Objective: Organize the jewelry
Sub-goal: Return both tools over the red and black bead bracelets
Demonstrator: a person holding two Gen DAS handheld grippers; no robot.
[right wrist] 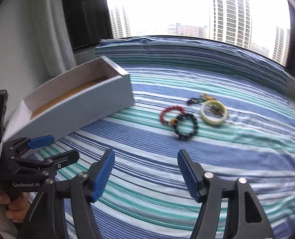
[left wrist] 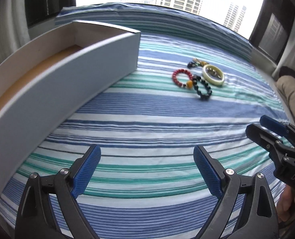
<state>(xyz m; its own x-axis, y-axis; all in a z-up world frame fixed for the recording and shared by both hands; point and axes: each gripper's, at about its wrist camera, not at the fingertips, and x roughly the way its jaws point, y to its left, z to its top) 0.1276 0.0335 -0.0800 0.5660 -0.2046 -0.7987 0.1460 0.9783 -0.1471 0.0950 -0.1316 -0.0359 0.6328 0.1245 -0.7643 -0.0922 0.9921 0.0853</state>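
One striped bed (left wrist: pixel 147 119) carries everything. At ten o'clock sits the long white box (left wrist: pixel 67 79). Toward one o'clock lie the pale bangle (left wrist: pixel 213 75), black bead bracelet (left wrist: pixel 204 88) and red bead bracelet (left wrist: pixel 180 78), overlapping. Left gripper (left wrist: pixel 147 171) and right gripper (right wrist: pixel 146 174): jaws wide apart, holding nothing.
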